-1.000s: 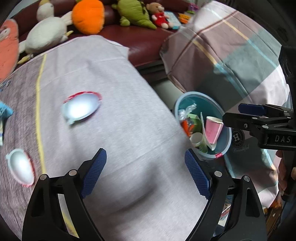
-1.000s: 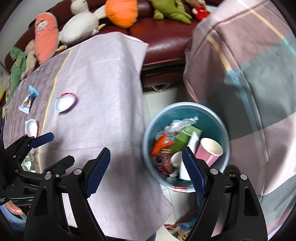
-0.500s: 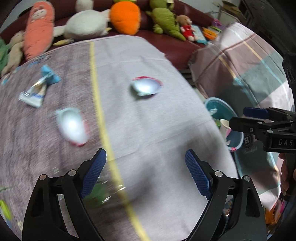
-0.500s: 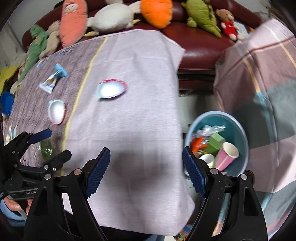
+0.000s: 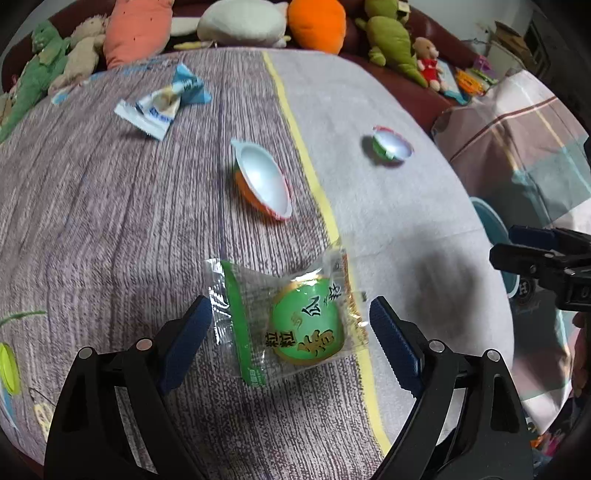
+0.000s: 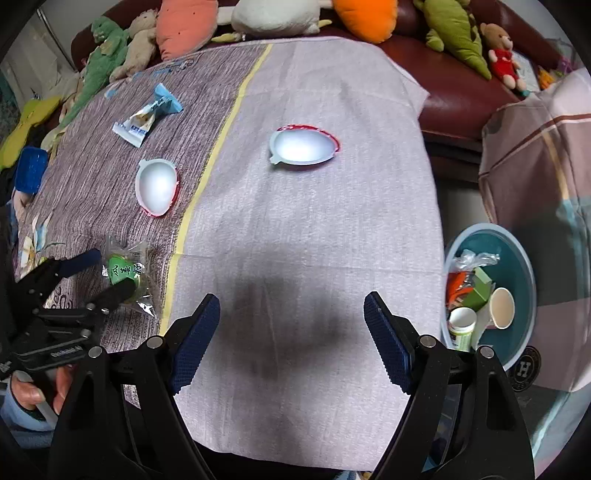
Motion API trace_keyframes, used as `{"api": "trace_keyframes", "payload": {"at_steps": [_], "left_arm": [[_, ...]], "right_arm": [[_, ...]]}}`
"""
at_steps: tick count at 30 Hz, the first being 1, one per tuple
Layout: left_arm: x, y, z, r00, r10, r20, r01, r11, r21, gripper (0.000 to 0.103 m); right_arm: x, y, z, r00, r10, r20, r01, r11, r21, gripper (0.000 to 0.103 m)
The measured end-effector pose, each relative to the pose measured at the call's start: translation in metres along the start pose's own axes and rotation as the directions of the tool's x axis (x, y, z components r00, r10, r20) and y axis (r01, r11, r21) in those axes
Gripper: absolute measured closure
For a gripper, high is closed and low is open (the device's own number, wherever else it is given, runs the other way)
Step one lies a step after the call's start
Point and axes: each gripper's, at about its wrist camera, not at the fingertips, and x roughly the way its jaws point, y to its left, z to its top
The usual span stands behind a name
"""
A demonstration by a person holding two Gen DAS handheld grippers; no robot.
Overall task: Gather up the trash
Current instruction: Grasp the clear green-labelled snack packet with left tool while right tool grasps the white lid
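On the cloth-covered table [image 6: 317,229], left gripper [image 5: 291,328] hangs over a green snack packet [image 5: 291,321], jaws wide, packet lying flat between the blue pads, not pinched. Same packet in right wrist view [image 6: 123,275], left gripper's fingers either side. Right gripper [image 6: 291,325] also wide, empty, over bare pale cloth near table edge. Two empty jelly cups: one [image 6: 157,186] on the striped half just left of the yellow line, one [image 6: 303,147] on the pale half. Blue-white wrapper [image 6: 147,114] further back. Teal trash bin [image 6: 517,258] on floor right of table, holding paper cups, a carton, plastic. Plush toys [image 6: 280,14] on sofa behind.
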Motion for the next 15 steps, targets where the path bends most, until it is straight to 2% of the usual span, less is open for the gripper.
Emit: {"api": "trace_keyframes", "payload": {"at_steps": [4,11,15], "left_arm": [[0.012,-0.003,-0.001,1.0,0.015,-0.012,-0.015,1.0,0.013,0.015],[0.012,-0.001,-0.004,0.999,0.033,0.028,-0.033,0.999,0.024,0.016],[0.014,0.007,-0.004,0.998,0.067,-0.004,-0.067,0.998,0.002,0.016]], "right_arm": [[0.006,0.003,0.001,1.0,0.01,-0.01,-0.01,1.0,-0.002,0.027],[0.014,0.0,0.003,0.999,0.014,-0.029,-0.014,1.0,0.003,0.027],[0.018,-0.001,0.004,0.999,0.017,-0.039,-0.016,1.0,0.005,0.027]]}}
